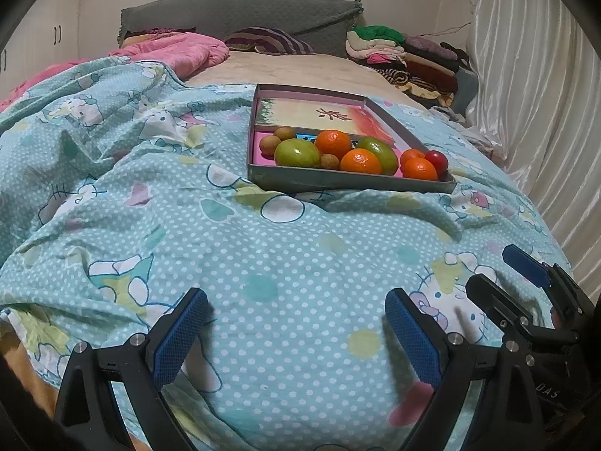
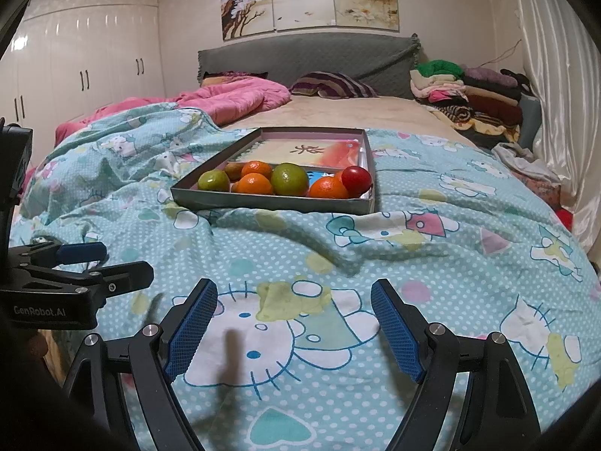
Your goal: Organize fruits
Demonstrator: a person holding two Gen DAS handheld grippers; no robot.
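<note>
Both claws sit nearest the lens, low over the dotted blue quilt (image 2: 375, 255) at the foot of the bed: the left claw (image 1: 296, 332) with its blue pads spread wide and nothing between them, the right claw (image 2: 295, 332) just as wide and just as empty. Each shows at the edge of the other's view, so they hang side by side, well short of the fruit

All the fruit lies further up the bed in a shallow grey tray (image 1: 349, 181), crowded along its near wall: three oranges (image 1: 360, 161), two green fruits (image 1: 296, 153), a red one (image 1: 437, 158) at the right end, and a few small brown ones (image 1: 284, 133) at the left. A printed card (image 1: 319, 114) fills the far half of the tray

Judged from this, the scene fits two stages equally: fruit gathered in the tray but yet to be sorted by kind, or fruit already collected there as the finished job. No piece is held, so the step in hand cannot be settled. Any further handling would call for a long reach forward and a gentle, wide grip, since round fruit rolls on a tray resting on soft bedding
</note>
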